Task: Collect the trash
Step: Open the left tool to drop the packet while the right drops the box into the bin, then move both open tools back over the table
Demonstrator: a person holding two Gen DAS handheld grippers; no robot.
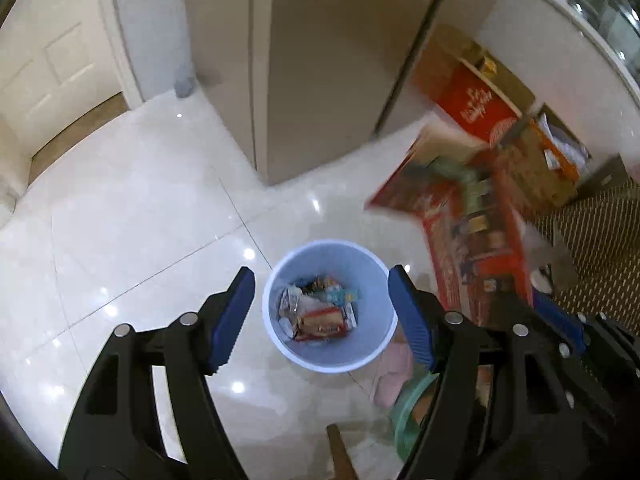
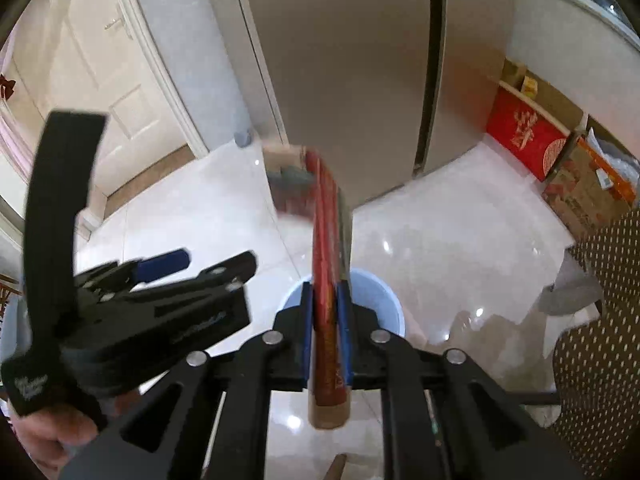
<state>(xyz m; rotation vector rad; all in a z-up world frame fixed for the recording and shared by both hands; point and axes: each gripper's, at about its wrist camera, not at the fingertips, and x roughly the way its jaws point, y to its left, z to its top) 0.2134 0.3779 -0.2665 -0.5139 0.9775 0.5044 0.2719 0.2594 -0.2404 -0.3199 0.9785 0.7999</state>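
**Op:** Fingers first: my left gripper [image 1: 320, 316] stands spread wide with nothing between the pads, right over the blue bin [image 1: 280, 276]. My right gripper [image 2: 326, 332] has its pads on a flattened red carton [image 2: 330, 240], edge-on between them.

**Spotter:** How firm is that pinch?

**Op:** I judge it loose; the pads sit just at the faces and the carton is blurred, so it may already be slipping.

**Spotter:** Where is it relative to the bin?

**Op:** From the left wrist camera the carton [image 1: 472, 232] hangs to the right of the rim, above the white tile floor [image 1: 140, 208]. The bin already holds wrappers [image 1: 320, 312].

**Spotter:** Risk?

**Op:** It's long and wide against that mouth. If it drops at a slant, I expect it to catch the rim, tip the light bin, or slide onto the tiles. The two grippers are also close together, so they may knock.
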